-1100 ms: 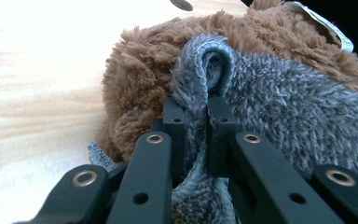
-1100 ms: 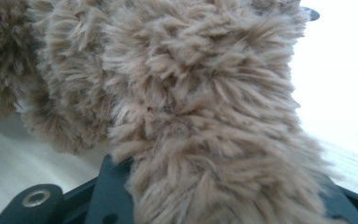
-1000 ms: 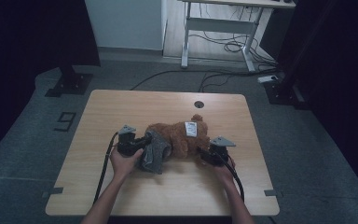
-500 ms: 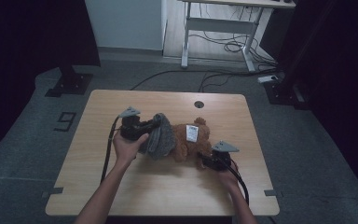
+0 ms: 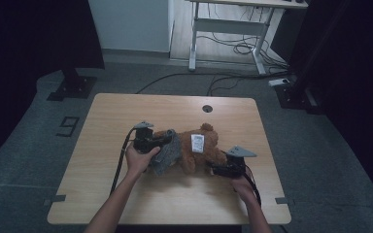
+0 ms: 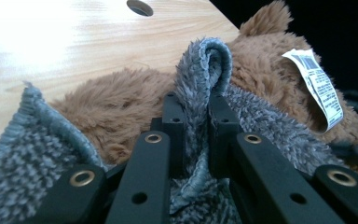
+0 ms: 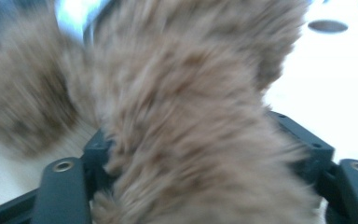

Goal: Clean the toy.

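Presently, in the high view, the brown teddy bear (image 5: 200,151) is lying on its side near the middle of the worktop (image 5: 126,204), with a grey cloth (image 5: 167,154) draped over its left end; the covering looks partly done, most of the body remaining bare. The left gripper (image 5: 167,141) is reaching in level from the left, the right gripper (image 5: 212,170) from the lower right.

In the left gripper view, its fingers (image 6: 173,122) are pinching a fold of the cloth (image 6: 204,65) tight against the bear (image 6: 116,100).

In the right gripper view, the fingers (image 7: 307,140) have just been opening and are standing wide about a blurred plush limb (image 7: 191,140), no longer pressing it.
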`<state>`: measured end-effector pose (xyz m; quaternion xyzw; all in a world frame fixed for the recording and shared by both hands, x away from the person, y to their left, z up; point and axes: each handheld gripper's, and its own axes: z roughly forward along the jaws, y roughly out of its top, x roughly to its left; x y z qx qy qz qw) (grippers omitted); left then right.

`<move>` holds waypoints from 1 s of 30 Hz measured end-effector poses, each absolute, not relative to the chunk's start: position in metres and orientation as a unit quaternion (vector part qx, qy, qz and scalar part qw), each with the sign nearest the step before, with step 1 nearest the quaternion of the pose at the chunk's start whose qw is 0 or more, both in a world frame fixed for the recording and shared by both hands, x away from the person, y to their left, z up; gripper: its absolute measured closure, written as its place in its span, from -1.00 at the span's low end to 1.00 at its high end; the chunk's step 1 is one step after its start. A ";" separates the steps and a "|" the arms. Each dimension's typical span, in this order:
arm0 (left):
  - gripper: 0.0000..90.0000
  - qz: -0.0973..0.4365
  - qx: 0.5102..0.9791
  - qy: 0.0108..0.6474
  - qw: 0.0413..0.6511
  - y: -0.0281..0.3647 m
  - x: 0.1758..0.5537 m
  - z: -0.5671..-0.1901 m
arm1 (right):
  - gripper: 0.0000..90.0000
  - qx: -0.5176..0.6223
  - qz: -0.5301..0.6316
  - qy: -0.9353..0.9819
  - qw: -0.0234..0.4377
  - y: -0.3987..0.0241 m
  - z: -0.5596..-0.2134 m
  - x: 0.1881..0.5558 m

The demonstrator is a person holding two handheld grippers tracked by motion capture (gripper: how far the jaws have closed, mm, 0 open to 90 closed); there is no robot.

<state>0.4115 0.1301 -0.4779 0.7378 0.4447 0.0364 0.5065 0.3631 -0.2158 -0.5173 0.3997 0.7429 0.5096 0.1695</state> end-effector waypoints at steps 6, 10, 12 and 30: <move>0.78 0.030 0.730 0.430 0.531 0.140 0.385 -0.491 | -0.32 0.374 0.512 0.757 0.158 -0.209 -0.507 0.353; 0.78 0.021 0.729 0.427 0.535 0.150 0.373 -0.496 | 0.03 0.353 0.501 0.780 0.129 -0.197 -0.515 0.353; 0.78 0.018 0.729 0.426 0.536 0.152 0.367 -0.497 | 0.14 0.350 0.495 0.785 0.124 -0.194 -0.520 0.352; 0.78 0.043 0.757 0.332 0.562 0.042 0.368 -0.419 | 0.32 0.365 0.492 0.780 0.124 -0.182 -0.532 0.347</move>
